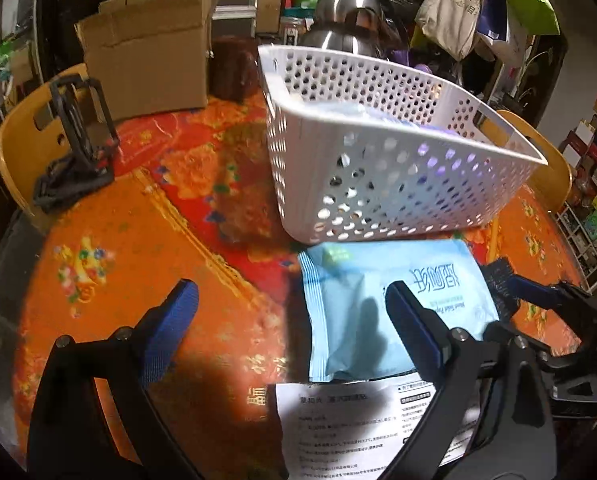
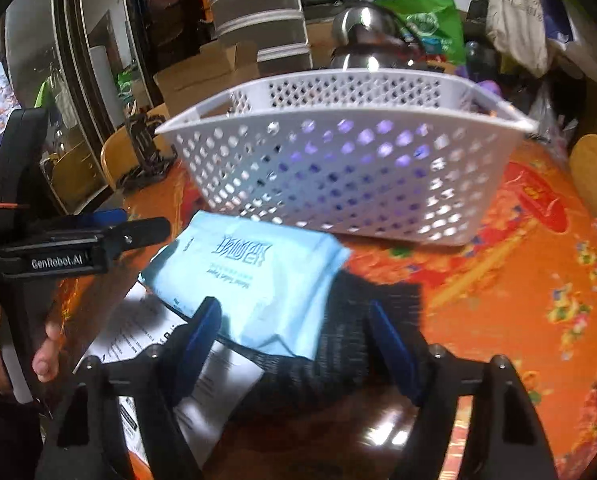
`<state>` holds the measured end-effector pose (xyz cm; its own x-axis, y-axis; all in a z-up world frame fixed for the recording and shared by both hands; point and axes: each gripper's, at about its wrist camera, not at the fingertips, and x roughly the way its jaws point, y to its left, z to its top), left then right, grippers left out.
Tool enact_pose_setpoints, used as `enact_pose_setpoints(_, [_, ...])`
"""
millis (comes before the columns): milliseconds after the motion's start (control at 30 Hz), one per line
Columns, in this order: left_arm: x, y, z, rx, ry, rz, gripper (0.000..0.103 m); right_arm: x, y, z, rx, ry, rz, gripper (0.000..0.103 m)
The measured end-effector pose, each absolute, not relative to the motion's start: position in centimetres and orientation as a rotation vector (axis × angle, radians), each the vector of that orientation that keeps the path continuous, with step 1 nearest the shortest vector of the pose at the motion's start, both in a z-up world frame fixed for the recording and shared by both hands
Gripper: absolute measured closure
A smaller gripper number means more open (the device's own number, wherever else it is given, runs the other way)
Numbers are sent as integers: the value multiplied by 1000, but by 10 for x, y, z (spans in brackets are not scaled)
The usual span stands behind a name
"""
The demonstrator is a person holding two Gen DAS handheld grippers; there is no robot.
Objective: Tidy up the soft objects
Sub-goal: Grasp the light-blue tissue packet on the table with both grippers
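- One light-blue soft pack lies flat on the counter, just in front of the white perforated basket and near the edge closest to me.
- One black knitted cloth lies beside it; the pack's end overlaps the cloth.
- One printed paper sheet lies at the near edge, with the pack's near edge resting over it.
- My right gripper stands spread wide over the cloth and the pack's end; both lie between its blue fingers, and I cannot see the pads pressing on either. Nothing is gripped.
- My left gripper is also spread wide and holds nothing. One blue finger hangs over the pack, the other over bare counter to the pack's left.
- In the right wrist view my left hand shows at the picture's left edge on that gripper's handle.
- One basket stands on the counter, away from the near edge. Through its holes and over the rim I see something purple and something pale blue inside; what they are I cannot tell.
- Beyond it, towards the far edge: one open cardboard box, one steel kettle, one black stand at the left edge.
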<state>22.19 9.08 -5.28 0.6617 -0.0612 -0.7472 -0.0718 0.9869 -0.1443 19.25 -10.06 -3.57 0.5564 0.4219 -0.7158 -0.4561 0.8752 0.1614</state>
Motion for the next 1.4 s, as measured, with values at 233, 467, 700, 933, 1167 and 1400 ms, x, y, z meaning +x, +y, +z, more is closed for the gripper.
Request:
enact_pose_setpoints(233, [233, 90, -70, -172, 864, -25, 12, 202, -85, -48, -32, 861, 555, 48])
enact_pose_setpoints(467, [235, 88, -74, -203, 861, -106, 22, 202, -82, -52, -42, 848, 584, 49])
enact_pose_setpoints(700, [230, 70, -71, -193, 856, -183, 53, 204, -81, -57, -31, 881, 598, 56])
enact_pose_setpoints(933, [231, 70, -74, -241, 877, -239, 55, 198, -77, -54, -57, 865, 600, 66])
enact_pose_setpoints(1167, [218, 50, -66, -141, 832, -167, 67, 195, -71, -53, -89, 851, 588, 70])
enact_pose_setpoints(1400, [205, 51, -56, -140, 799, -150, 74, 188, -69, -46, -110, 799, 557, 81])
